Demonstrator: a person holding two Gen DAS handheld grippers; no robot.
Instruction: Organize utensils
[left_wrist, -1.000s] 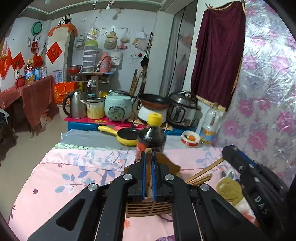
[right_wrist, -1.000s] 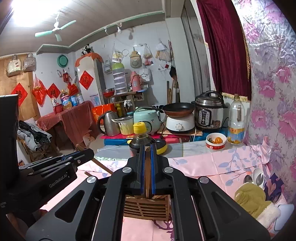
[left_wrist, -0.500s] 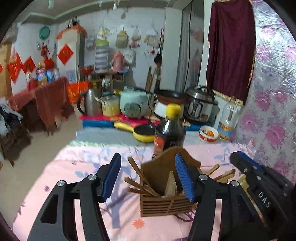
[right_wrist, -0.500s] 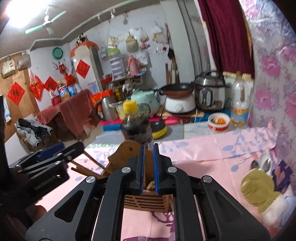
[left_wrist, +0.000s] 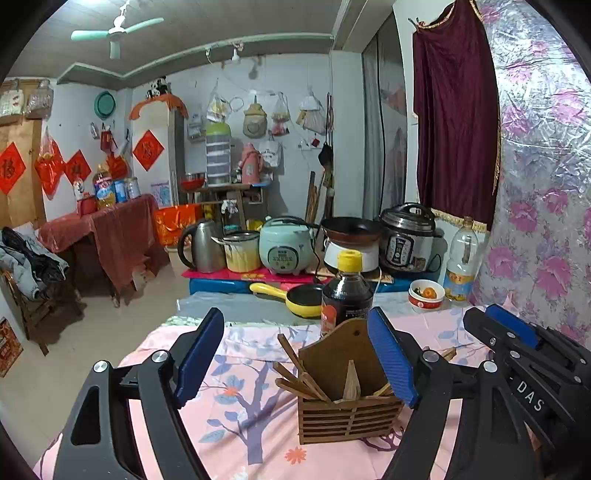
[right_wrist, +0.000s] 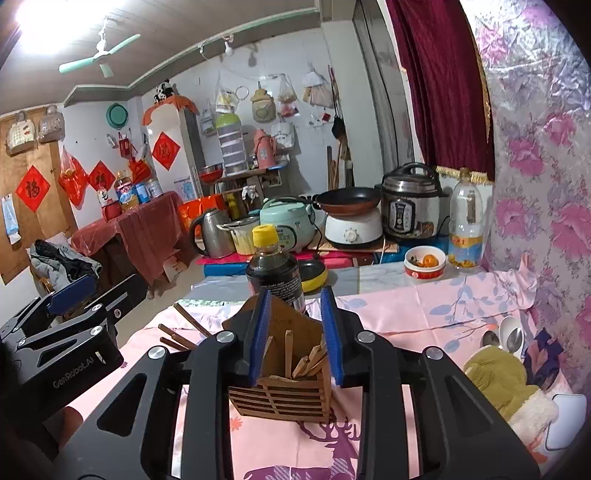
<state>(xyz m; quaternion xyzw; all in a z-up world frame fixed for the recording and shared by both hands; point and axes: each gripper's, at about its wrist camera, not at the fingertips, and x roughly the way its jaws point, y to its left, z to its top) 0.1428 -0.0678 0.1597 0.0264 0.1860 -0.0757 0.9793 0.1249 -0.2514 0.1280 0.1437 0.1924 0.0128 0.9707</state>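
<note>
Wooden utensil holder (left_wrist: 347, 398) stands upright on the pink floral cloth (left_wrist: 236, 398), soy sauce bottle (left_wrist: 345, 291) just behind it at 12 o'clock. Several chopsticks (left_wrist: 295, 363) are already in it, leaning toward 10 o'clock.

Probably unfinished: two metal spoons (right_wrist: 508, 338) lie on the cloth at 3 o'clock in the right wrist view, beside a yellow-green mitt (right_wrist: 498, 373).

Left gripper (left_wrist: 295, 363): fingers wide apart, nothing held; holder partly between them, untouched.

Right gripper (right_wrist: 295, 332): fingers partly apart, straddling the holder's top; cannot tell if a pad touches it.

Versus a second ago: both grippers were clamped on sticks over the holder; jaws have just been opening, left much wider. Sticks now rest in the holder.
</note>
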